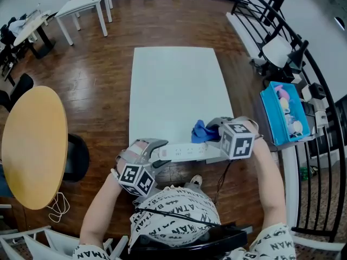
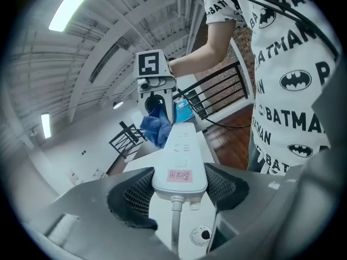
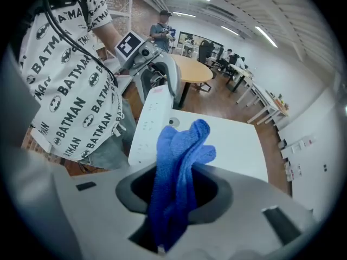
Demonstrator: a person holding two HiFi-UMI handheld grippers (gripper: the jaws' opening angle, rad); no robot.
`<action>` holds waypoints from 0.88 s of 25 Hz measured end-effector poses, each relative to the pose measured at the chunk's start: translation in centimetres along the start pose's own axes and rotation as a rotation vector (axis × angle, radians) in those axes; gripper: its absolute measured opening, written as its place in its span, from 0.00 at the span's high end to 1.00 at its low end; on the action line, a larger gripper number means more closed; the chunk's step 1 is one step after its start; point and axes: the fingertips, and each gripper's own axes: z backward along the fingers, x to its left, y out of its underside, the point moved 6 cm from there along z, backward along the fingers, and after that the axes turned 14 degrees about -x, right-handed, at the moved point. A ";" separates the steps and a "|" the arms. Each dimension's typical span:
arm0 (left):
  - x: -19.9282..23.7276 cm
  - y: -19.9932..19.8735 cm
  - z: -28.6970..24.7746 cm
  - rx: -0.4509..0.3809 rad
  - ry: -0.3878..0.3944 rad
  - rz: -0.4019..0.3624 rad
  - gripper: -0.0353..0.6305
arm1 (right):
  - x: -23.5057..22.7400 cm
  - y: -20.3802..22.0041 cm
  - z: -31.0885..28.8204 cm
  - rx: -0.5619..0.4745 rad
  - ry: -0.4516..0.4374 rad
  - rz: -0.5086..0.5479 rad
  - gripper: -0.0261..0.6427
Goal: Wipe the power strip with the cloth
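The white power strip [image 1: 187, 152] is held level above the near edge of the white table [image 1: 173, 80]. My left gripper [image 1: 154, 155] is shut on its cord end; in the left gripper view both black pads press the sides of the power strip [image 2: 180, 164], which carries a pink label. The blue cloth [image 1: 204, 131] is bunched in my right gripper [image 1: 217, 130], which is shut on it at the strip's far end. In the right gripper view the cloth [image 3: 176, 183] stands up between the jaws, beside the power strip [image 3: 149, 126], and the left gripper [image 3: 160, 75] shows behind.
A round wooden table [image 1: 32, 145] stands at the left. A black metal railing [image 1: 282, 47] and a blue box [image 1: 284, 112] are at the right. More white tables [image 1: 81, 7] stand at the far back. The strip's black cord [image 1: 222, 177] hangs toward the wooden floor.
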 end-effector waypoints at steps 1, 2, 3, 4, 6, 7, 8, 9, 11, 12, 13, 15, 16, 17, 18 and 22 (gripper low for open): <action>0.2 0.1 0.2 -0.004 -0.009 0.012 0.52 | -0.2 0.4 0.4 -0.005 0.020 -0.013 0.76; 0.4 0.1 0.4 -0.009 -0.018 0.027 0.52 | -0.3 0.8 0.7 -0.014 0.042 -0.027 0.76; 0.5 0.2 0.5 -0.014 -0.028 0.042 0.52 | -0.4 1.2 1.0 -0.024 0.064 -0.045 0.76; 0.6 0.3 0.6 -0.018 -0.038 0.056 0.52 | -0.5 1.6 1.2 -0.034 0.087 -0.065 0.76; 0.9 0.5 0.7 -0.025 -0.061 0.087 0.52 | -0.6 2.4 1.7 -0.051 0.131 -0.090 0.76; 1.0 0.6 0.7 -0.027 -0.074 0.104 0.52 | -0.7 2.7 1.8 -0.060 0.155 -0.098 0.76; 1.2 0.8 0.7 -0.029 -0.088 0.121 0.52 | -0.8 2.9 2.0 -0.069 0.179 -0.107 0.76; 1.4 0.9 0.6 -0.029 -0.101 0.136 0.52 | -0.8 3.2 2.1 -0.078 0.203 -0.116 0.76; 1.7 1.1 0.6 -0.025 -0.129 0.157 0.52 | -0.8 3.3 2.2 -0.092 0.245 -0.126 0.76; 1.9 1.2 0.7 -0.022 -0.145 0.167 0.52 | -0.8 3.3 2.1 -0.092 0.263 -0.131 0.76; 2.1 1.3 0.8 -0.020 -0.162 0.179 0.52 | -0.8 3.3 2.1 -0.089 0.279 -0.138 0.76; 2.6 1.6 0.9 -0.016 -0.194 0.203 0.52 | -0.7 3.0 1.8 -0.083 0.304 -0.141 0.76; 2.8 1.6 0.9 -0.013 -0.205 0.211 0.52 | -0.8 2.9 1.7 -0.081 0.316 -0.138 0.76; 2.9 1.7 0.9 -0.010 -0.214 0.215 0.52 | -0.8 2.8 1.7 -0.078 0.328 -0.136 0.76; 3.0 1.7 0.9 -0.007 -0.223 0.219 0.52 | -0.9 2.8 1.6 -0.076 0.342 -0.137 0.76; 3.6 2.0 0.9 0.001 -0.277 0.257 0.52 | -1.1 2.9 1.5 -0.096 0.394 -0.180 0.76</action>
